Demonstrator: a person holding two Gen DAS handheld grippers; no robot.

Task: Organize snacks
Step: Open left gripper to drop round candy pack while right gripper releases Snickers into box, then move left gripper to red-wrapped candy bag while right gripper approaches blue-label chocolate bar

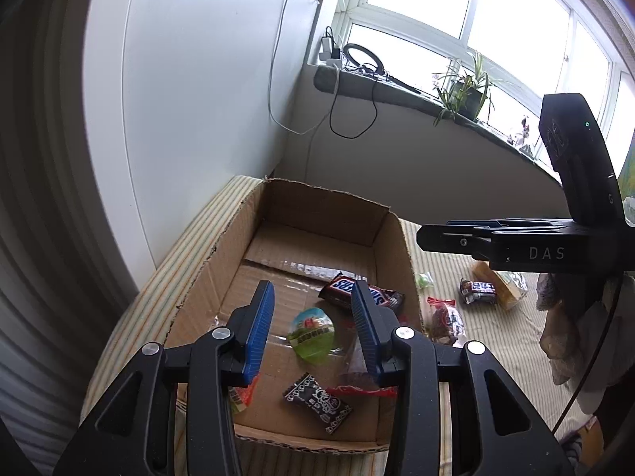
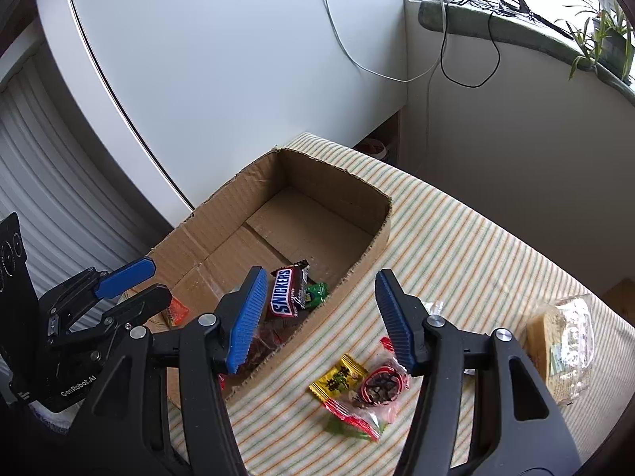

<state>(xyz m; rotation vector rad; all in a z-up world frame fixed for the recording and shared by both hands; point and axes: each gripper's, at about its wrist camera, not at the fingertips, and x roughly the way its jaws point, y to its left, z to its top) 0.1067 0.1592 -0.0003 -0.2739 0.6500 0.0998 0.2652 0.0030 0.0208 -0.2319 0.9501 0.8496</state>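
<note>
Left wrist view: the left gripper (image 1: 313, 327) hangs over the cardboard box (image 1: 391, 238) with its jaws partly apart and nothing pinched between them. A round green-lidded cup (image 1: 313, 335) lies on the box floor between the blue pads in the picture but below them. The Snickers bar (image 1: 359, 293) lies at about one o'clock from that gap, its long axis running from ten to four. The black patterned packet (image 1: 317, 402) sits at six o'clock. Loose snacks remain outside on the striped cloth (image 1: 496, 337), at three o'clock beyond the box wall.

Right wrist view: the right gripper (image 2: 319, 317) stands wider, empty, and straddles the near box wall. The yellow candy (image 2: 337, 382), its long axis from seven to one, and the red-rimmed packet (image 2: 379, 386) lie on the cloth at five to six o'clock from the gap, just beside the right-hand pad. This hand looks the nearer one to them (the left gripper (image 2: 131, 281) is at nine o'clock, over the box). A clear-wrapped cracker pack (image 2: 563, 353) rests well apart at three o'clock.
</note>
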